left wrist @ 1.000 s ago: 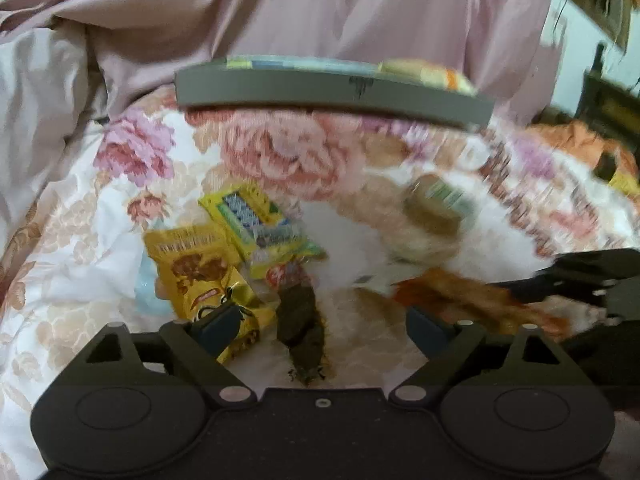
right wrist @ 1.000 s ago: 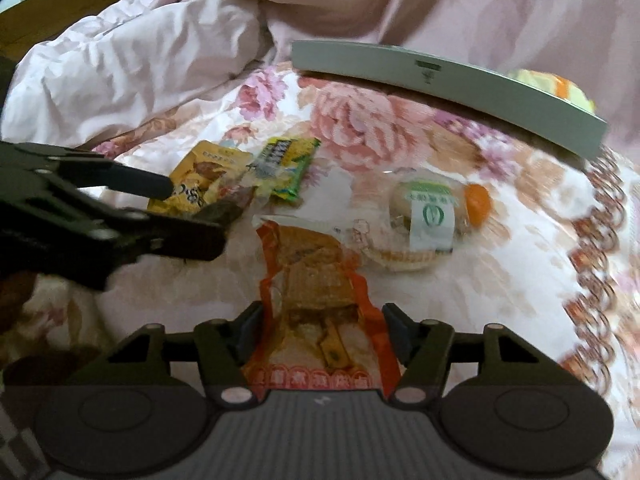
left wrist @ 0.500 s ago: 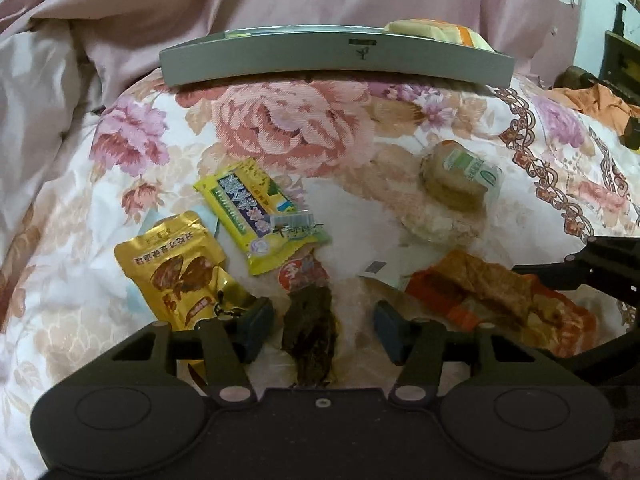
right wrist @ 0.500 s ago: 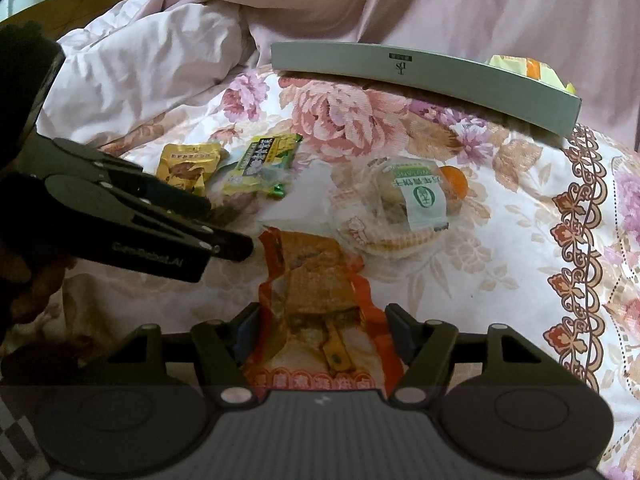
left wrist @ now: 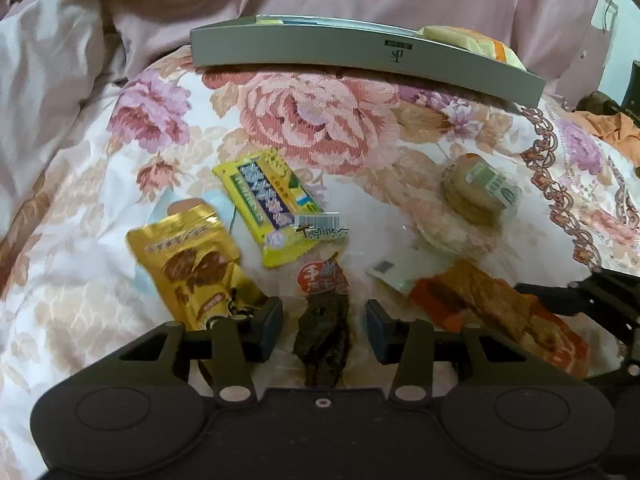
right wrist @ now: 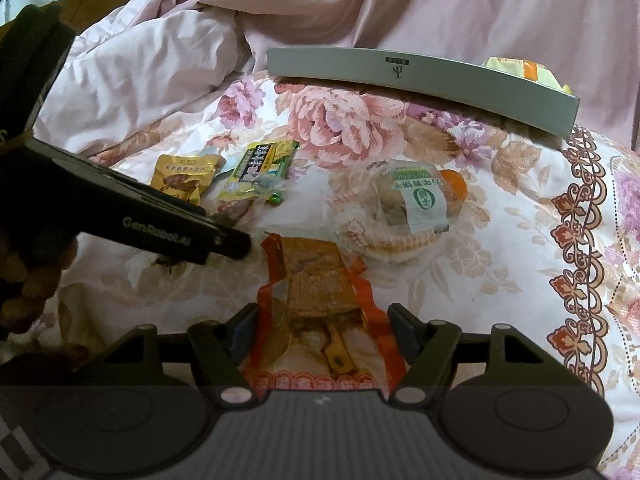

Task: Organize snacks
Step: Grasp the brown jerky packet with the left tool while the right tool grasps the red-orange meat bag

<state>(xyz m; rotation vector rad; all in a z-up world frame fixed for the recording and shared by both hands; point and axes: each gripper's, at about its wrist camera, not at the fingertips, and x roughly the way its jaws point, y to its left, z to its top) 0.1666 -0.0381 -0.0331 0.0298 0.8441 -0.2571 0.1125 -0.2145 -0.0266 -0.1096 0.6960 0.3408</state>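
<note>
Two grippers: the left hand-held gripper [left wrist: 324,326] and the right hand-held gripper [right wrist: 322,332], both spread wide, grasping nothing.
Left one: its fingers sit on each side of the dark snack pack [left wrist: 323,330], likely lined up to pinch it.
Right one: its fingers sit on each side of the orange snack pack [right wrist: 316,300], likely for the same reason.
Loose snacks counted: five on the bed [right wrist: 500,280], which are one dark, one orange, one gold pack [left wrist: 188,264], one yellow pack [left wrist: 272,204], one clear cookie pack [right wrist: 404,212].
Ahead of both grippers: one gray tray [right wrist: 420,80], far off, with at least one yellow bag [right wrist: 524,70] inside.
Why: the tray probably collects the snacks.
</note>
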